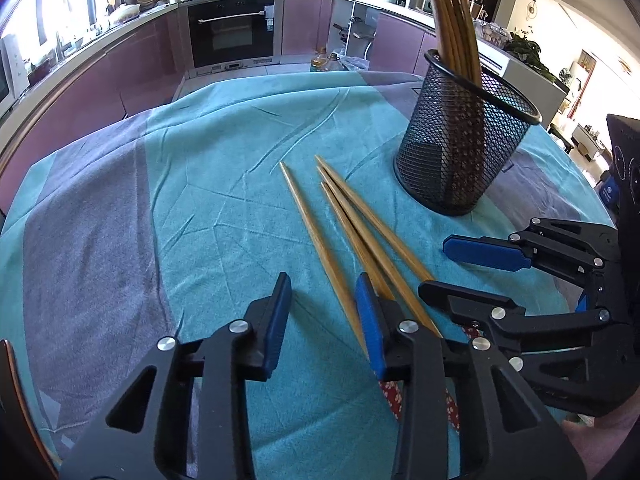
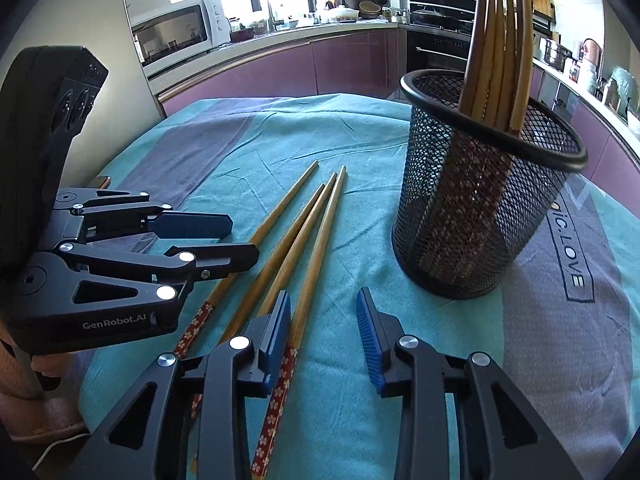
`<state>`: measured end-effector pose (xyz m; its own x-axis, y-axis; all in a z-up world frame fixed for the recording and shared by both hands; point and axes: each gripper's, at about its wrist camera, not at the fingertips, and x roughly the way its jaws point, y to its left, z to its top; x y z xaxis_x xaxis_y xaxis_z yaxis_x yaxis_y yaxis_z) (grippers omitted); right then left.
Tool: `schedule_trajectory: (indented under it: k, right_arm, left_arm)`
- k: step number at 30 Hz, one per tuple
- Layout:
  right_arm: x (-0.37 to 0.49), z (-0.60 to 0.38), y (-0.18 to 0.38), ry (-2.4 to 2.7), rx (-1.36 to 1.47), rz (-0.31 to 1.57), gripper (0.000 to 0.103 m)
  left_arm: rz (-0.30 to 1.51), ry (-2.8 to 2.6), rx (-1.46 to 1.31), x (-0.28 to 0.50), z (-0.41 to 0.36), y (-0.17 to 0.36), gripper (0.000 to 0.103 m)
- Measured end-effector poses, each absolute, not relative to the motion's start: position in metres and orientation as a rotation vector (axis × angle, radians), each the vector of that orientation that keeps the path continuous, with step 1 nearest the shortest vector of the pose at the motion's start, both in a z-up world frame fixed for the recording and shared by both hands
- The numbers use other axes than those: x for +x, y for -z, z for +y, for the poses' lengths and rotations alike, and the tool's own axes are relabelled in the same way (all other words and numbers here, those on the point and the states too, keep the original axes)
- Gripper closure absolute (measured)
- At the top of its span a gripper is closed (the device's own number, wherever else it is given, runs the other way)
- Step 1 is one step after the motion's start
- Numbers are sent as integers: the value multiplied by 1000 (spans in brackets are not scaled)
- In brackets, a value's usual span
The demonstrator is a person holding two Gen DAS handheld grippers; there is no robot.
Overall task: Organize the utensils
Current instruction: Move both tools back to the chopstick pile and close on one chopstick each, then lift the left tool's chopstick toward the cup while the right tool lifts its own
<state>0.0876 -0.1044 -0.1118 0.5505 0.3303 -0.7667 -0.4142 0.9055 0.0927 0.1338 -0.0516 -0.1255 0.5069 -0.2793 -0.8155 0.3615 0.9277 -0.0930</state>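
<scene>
Several bamboo chopsticks point(image 1: 352, 236) point(image 2: 280, 248) with red flowered handles lie side by side on the cloth. My left gripper point(image 1: 324, 312) stands open over their handle ends; the leftmost chopstick runs through its gap close to the right pad, which rests over the others. My right gripper point(image 2: 324, 316) is open too, one chopstick lying just inside its left pad. Each gripper shows in the other's view: the right gripper point(image 1: 434, 268) and the left gripper point(image 2: 240, 240). A black mesh holder point(image 1: 460, 152) point(image 2: 480, 208) stands upright beyond, with more chopsticks point(image 1: 452, 20) point(image 2: 500, 48) in it.
A teal and grey cloth point(image 1: 160, 200) point(image 2: 568, 320) covers the table. Kitchen cabinets, an oven point(image 1: 232, 28) and a microwave point(image 2: 176, 32) lie past the far edge. A person's hand point(image 2: 20, 400) holds the left gripper.
</scene>
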Motion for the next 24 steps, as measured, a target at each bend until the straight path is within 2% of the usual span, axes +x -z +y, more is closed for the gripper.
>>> schedule_trajectory:
  k: [7, 11, 18, 24]
  right_arm:
    - [98, -99, 113, -433, -108, 881, 72]
    - [100, -100, 113, -427, -98, 882, 76]
    - [101, -112, 113, -444, -31, 893, 95]
    - [95, -123, 111, -456, 19, 890, 97]
  left_arm:
    - [973, 374, 75, 145, -52, 127, 88]
    - [971, 363, 56, 144, -50, 127, 90]
    - [969, 377, 17, 138, -49, 127, 95]
    - [953, 385, 7, 130, -46, 122, 95]
